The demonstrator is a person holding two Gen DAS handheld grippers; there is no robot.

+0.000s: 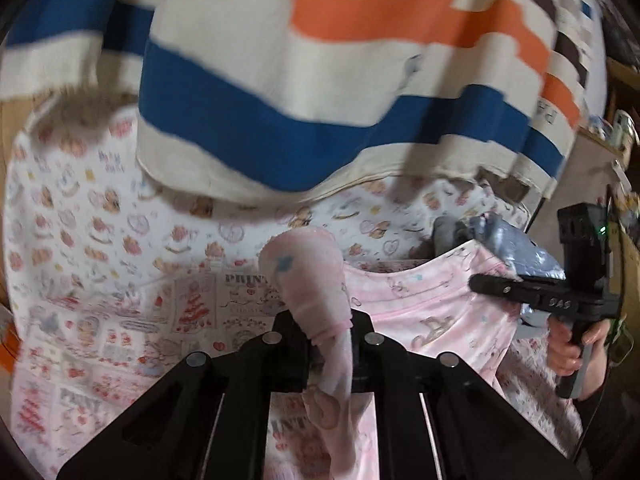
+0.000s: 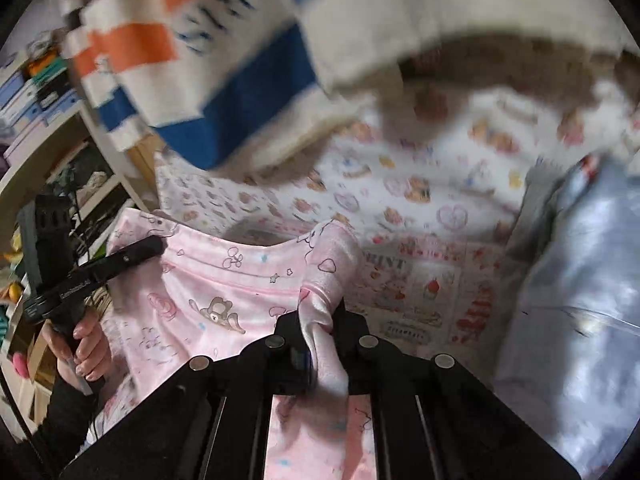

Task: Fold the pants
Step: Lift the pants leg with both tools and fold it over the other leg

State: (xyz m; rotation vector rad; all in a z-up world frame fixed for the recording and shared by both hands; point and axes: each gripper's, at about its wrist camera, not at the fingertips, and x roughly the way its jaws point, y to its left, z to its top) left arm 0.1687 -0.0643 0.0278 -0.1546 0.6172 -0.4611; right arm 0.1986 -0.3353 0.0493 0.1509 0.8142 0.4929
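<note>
1. The left tongs (image 1: 330, 354) pinch one corner of the pink pants (image 1: 424, 304).
2. The right tongs (image 2: 324, 344) pinch the other corner.
3. The pants hang between them above a patterned bedsheet (image 1: 100, 240).

pants (image 1: 432, 312) above bedsheet (image 1: 100, 240)

Pale pink pants (image 2: 224, 280) printed with cartoon bears and clouds, white bedsheet (image 1: 80, 200) with bear-and-heart print, cream blanket (image 1: 320, 60) striped blue and orange.
</note>
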